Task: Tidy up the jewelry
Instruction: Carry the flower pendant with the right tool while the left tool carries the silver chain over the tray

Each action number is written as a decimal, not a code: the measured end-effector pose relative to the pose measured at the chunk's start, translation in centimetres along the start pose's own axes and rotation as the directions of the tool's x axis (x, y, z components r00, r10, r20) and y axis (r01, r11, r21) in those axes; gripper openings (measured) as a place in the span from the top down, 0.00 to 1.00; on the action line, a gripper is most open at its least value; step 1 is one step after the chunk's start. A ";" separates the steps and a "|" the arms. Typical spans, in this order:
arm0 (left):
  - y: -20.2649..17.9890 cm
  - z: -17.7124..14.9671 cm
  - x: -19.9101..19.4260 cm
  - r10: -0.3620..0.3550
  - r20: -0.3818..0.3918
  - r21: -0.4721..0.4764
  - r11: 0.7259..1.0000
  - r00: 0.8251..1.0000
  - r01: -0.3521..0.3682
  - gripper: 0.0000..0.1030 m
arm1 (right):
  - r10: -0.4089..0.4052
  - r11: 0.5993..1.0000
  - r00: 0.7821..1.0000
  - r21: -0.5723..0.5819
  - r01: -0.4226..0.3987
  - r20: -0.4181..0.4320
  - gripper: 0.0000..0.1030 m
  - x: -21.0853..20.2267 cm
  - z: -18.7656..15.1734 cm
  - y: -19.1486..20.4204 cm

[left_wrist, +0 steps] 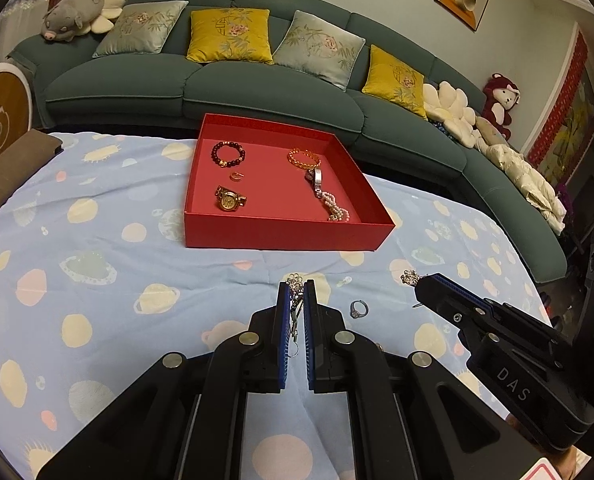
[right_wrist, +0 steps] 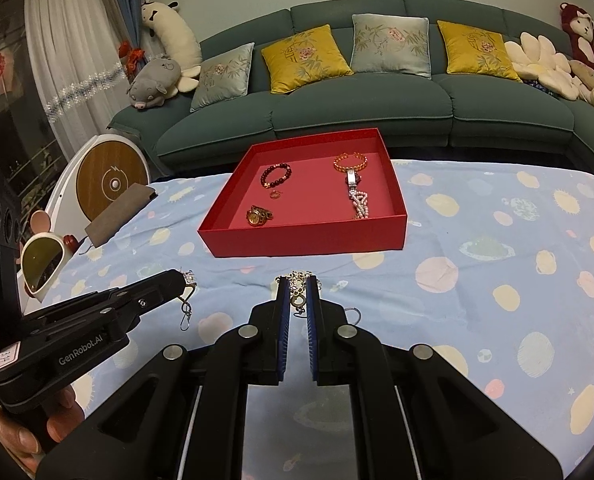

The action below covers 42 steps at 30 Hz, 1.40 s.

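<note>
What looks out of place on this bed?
One silver ring lies loose on the patterned sheet, short of the red tray where the other jewelry sits. In the tray, the silver watch lies overlapping the amber bracelet and pearls.

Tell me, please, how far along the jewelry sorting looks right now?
Done: two bead bracelets, two watches, a pearl strand and a small ring lie in the red tray. In hand: each tool, left and right, is shut on a dangling earring. Left: a ring on the cloth.
</note>
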State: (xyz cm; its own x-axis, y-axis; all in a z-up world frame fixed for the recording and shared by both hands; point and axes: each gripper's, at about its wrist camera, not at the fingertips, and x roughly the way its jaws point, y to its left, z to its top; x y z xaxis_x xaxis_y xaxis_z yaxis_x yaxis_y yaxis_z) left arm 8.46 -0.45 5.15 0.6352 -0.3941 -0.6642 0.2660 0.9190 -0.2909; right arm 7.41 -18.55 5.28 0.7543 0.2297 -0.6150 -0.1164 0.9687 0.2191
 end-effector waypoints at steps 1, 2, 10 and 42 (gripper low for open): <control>0.0 0.1 0.0 0.000 0.002 0.000 1.000 1.000 0.000 0.95 | 0.002 1.000 1.000 -0.001 -0.002 0.003 0.93 0.0 0.2 0.1; -0.1 0.2 0.0 0.001 0.004 -0.001 1.000 1.000 -0.001 0.95 | 0.005 1.000 1.000 -0.001 -0.005 0.006 0.93 0.0 0.3 0.3; 0.2 0.5 0.1 0.013 0.004 -0.009 1.000 1.000 -0.013 0.95 | 0.014 1.000 1.000 -0.008 -0.014 0.016 0.93 0.4 1.1 1.0; 3.0 9.3 9.0 0.143 0.001 0.048 0.989 0.990 -0.143 0.95 | 0.002 1.000 0.999 0.007 -0.002 -0.035 0.93 10.0 8.7 -2.7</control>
State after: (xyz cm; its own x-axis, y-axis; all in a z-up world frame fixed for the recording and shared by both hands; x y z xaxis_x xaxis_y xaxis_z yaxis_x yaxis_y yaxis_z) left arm 21.74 -1.15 4.70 0.6673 -0.2587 -0.6984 0.2069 0.9652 -0.1598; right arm 20.86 -19.69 5.16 0.7308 0.2350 -0.6409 -0.1135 0.9676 0.2253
